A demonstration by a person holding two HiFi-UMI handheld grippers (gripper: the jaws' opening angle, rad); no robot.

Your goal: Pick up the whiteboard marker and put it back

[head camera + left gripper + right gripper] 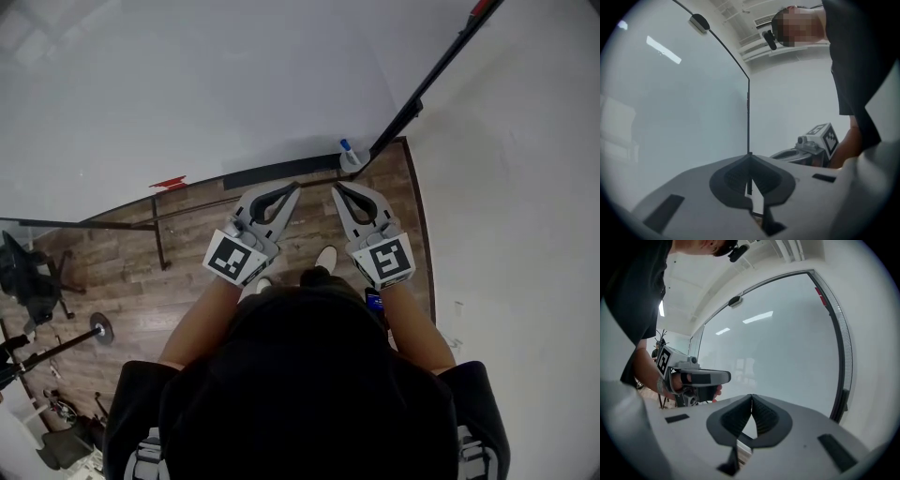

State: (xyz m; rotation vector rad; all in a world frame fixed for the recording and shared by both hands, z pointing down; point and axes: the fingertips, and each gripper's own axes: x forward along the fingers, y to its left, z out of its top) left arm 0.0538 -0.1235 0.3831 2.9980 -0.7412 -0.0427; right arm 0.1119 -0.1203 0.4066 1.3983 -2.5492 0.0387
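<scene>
A small blue-capped whiteboard marker (346, 147) stands in a pale holder (351, 160) at the foot of the large whiteboard (206, 84), near its right corner. I hold both grippers side by side over the wooden floor, pointing at the board. My left gripper (294, 187) is shut and empty, its tips meeting in the left gripper view (749, 155). My right gripper (335, 187) is also shut with nothing in it (751, 395). The marker lies just beyond and slightly right of the right gripper's tip. Each gripper view shows the other gripper beside it.
The whiteboard's black frame bar (439, 73) runs diagonally up to the right, beside a white wall (525, 187). A red object (169, 182) lies at the board's base on the left. A black office chair (28, 277) and a stand with a round foot (99, 328) sit far left.
</scene>
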